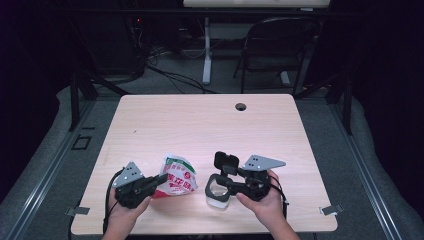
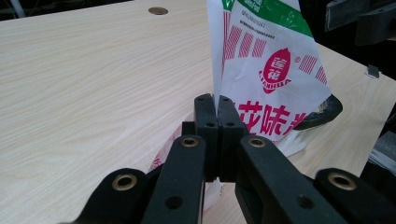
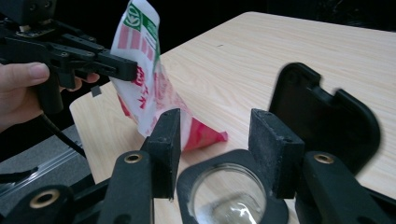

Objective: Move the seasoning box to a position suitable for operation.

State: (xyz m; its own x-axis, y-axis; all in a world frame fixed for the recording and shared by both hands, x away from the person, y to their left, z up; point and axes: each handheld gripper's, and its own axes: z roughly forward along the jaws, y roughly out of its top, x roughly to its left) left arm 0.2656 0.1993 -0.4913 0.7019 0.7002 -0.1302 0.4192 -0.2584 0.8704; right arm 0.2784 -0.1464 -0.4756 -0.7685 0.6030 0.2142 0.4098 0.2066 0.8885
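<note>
With my left gripper [image 1: 161, 179] pinching the snack bag [image 1: 178, 176] upright and my right gripper [image 3: 215, 140] spread over the open-lidded container [image 3: 229, 196], I next tip the bag over its mouth.

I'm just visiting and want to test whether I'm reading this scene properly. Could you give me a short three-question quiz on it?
1. True or false: the left gripper is clamped on the printed bag.
2. What sits below the right gripper? A) a clear container with a black rim, B) a spoon, C) a cup of tea.
3. Where is the container's hinged black lid: flipped open or closed over the mouth?

Key:
1. True; the jaws pinch the bag's edge.
2. A, the clear container.
3. Flipped open, standing behind the mouth.
</note>
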